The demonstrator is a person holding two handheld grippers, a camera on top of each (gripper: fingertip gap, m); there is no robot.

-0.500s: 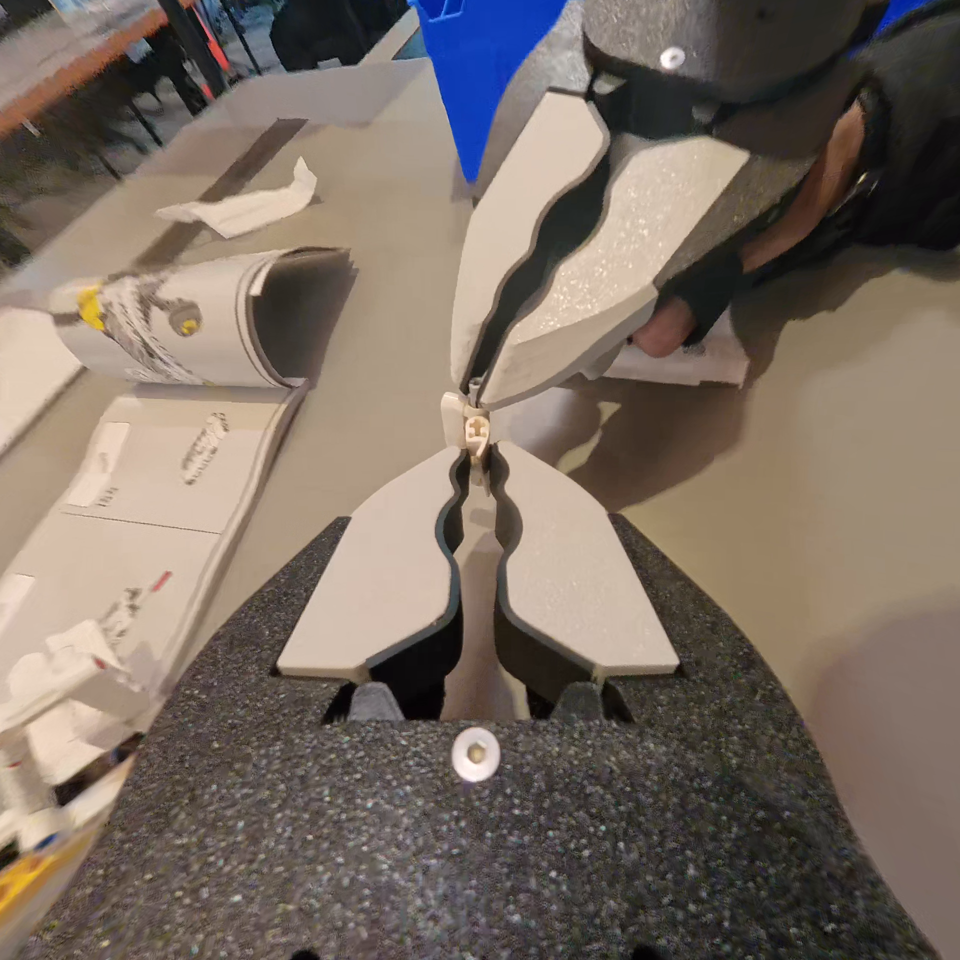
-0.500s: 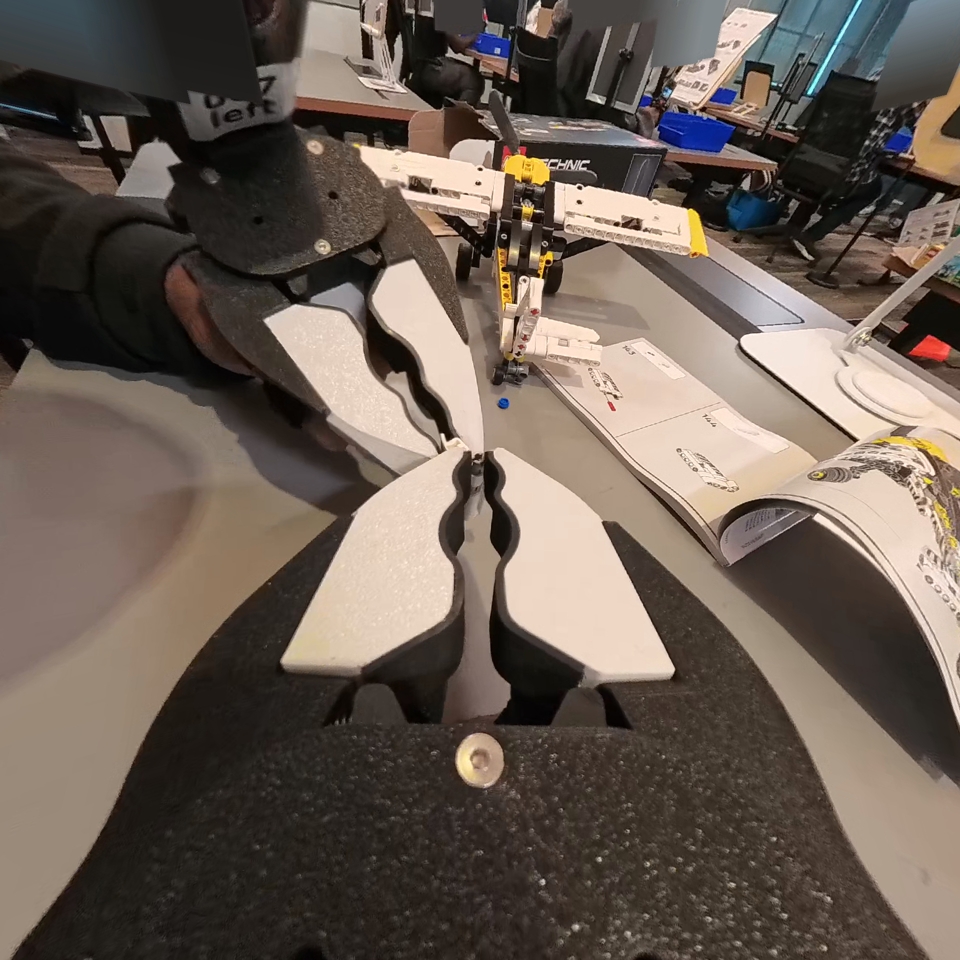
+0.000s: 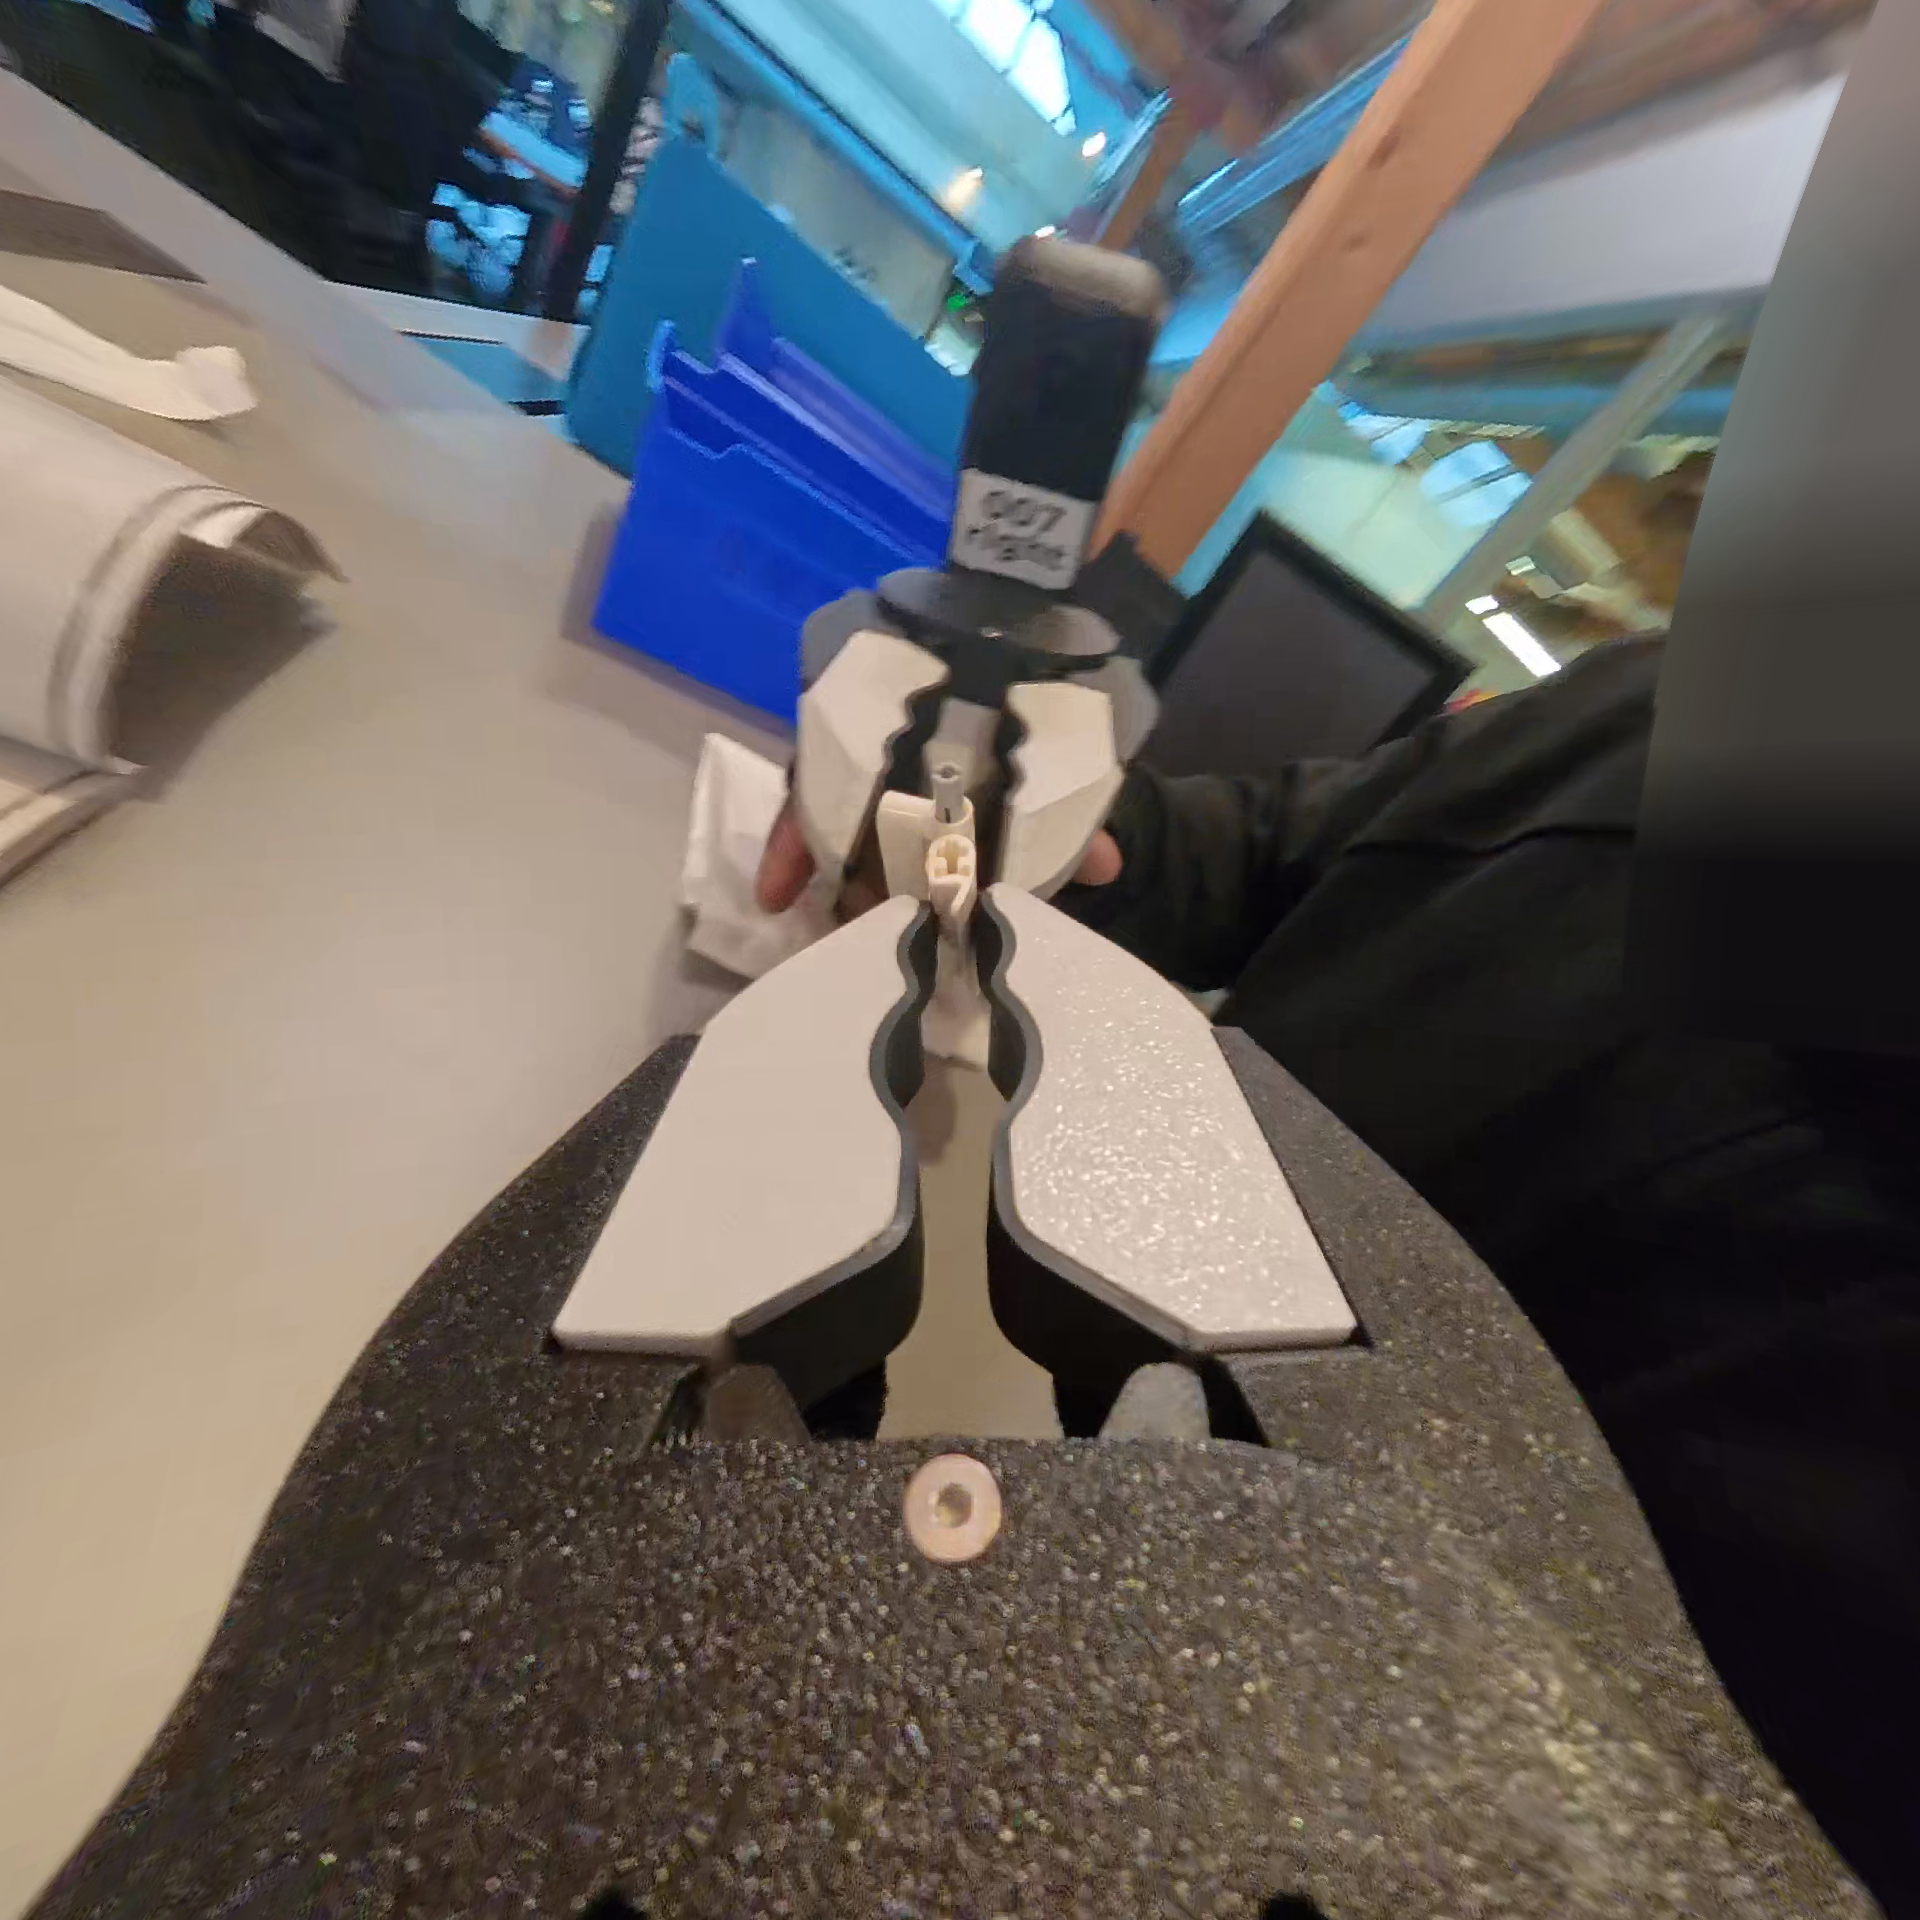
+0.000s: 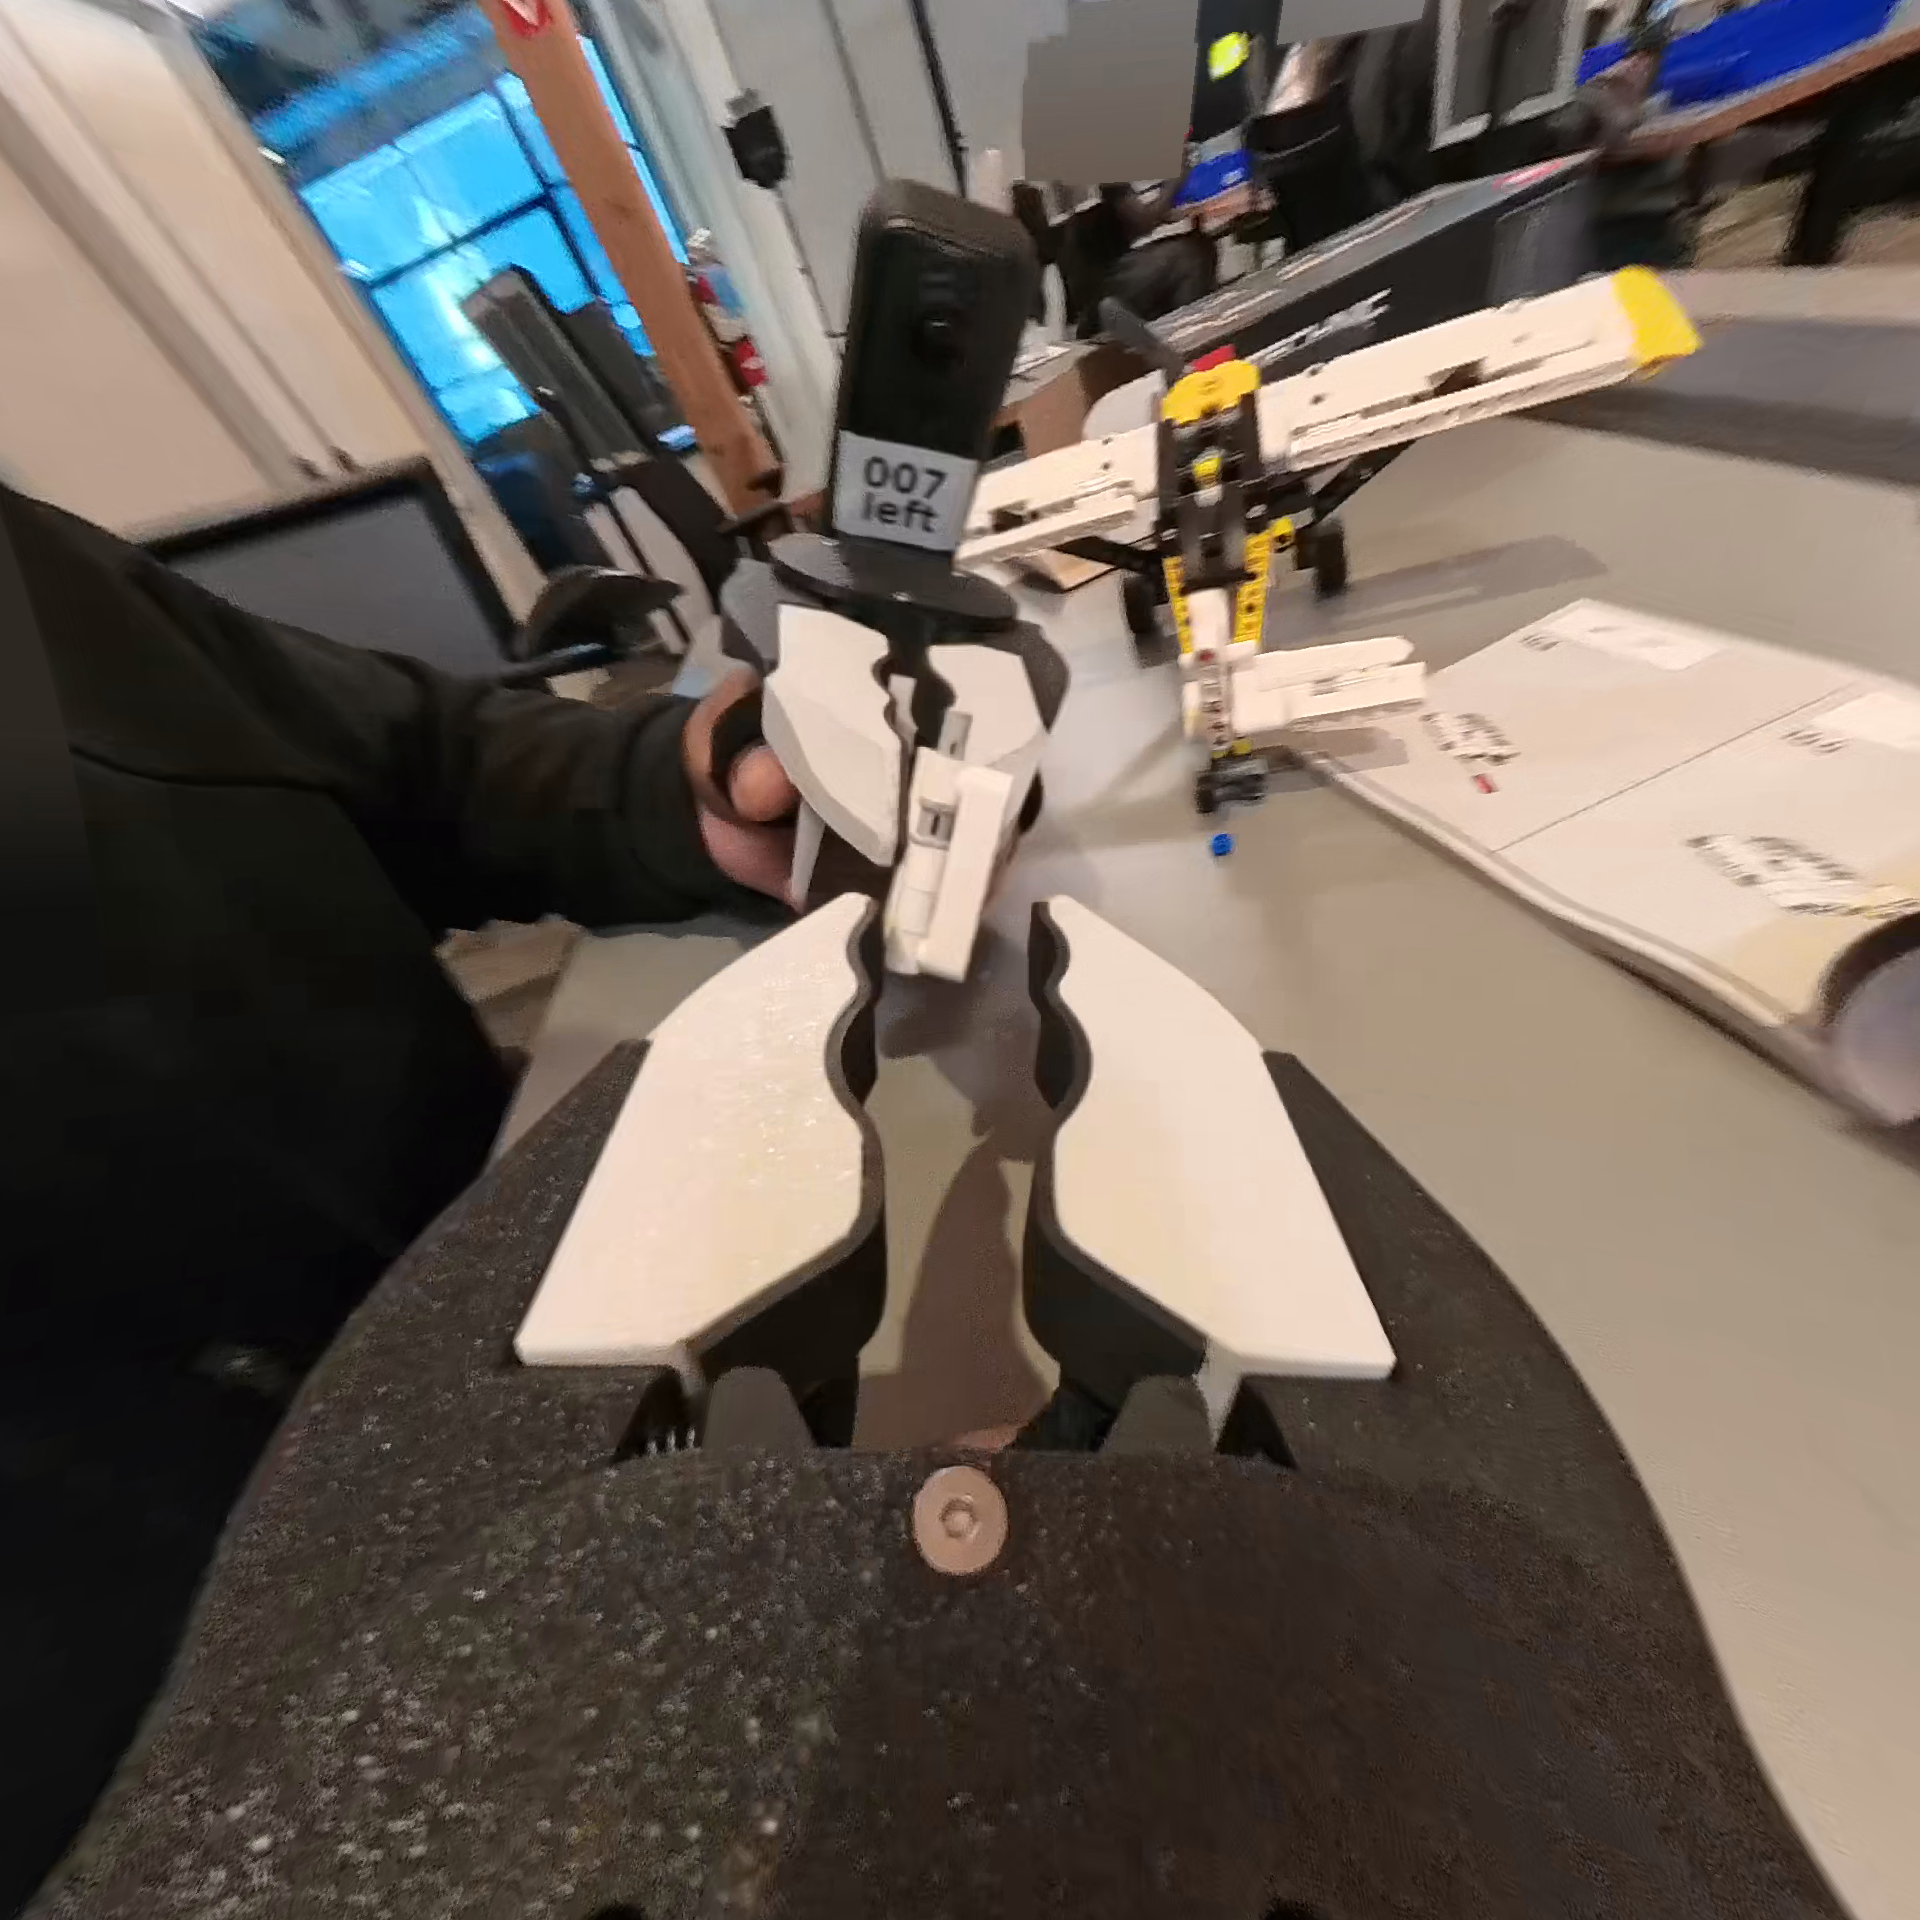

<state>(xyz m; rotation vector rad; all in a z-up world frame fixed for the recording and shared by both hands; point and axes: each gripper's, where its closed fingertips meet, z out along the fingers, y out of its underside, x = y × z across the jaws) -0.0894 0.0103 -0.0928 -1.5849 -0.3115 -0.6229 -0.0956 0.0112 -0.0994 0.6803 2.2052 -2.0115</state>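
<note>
My left gripper [image 3: 951, 906] is shut on a small white brick assembly [image 3: 948, 862] with a grey pin [image 3: 948, 787] sticking out of its far end. It holds the assembly above the grey table [image 3: 312, 935]. In the right wrist view the same white assembly [image 4: 940, 862] hangs from the left gripper [image 4: 930, 821]. Its lower end sits between my right gripper's [image 4: 951, 920] spread fingertips, close to the left finger [image 4: 790, 997]. The right gripper is open and does not clamp it. In the left wrist view the right gripper [image 3: 945, 831] faces me just beyond the assembly.
A white and yellow brick-built plane [image 4: 1216, 499] stands on the table behind. An open instruction booklet [image 4: 1662, 790] lies to its right, also seen in the left wrist view [image 3: 125, 582]. A tiny blue piece [image 4: 1223, 844] lies loose. A blue bin [image 3: 769, 499] and a white paper bag [image 3: 727, 862] are nearby. Only a small space, under 4 cm, lies between the two pairs of fingers. Both grippers' tips are roughly 15 cm from the tiny blue piece [image 4: 1223, 844].
Both grippers have lifted and tilted up from the table. The right gripper, shut at the assembly's tip before, has opened. The left gripper keeps its hold.
</note>
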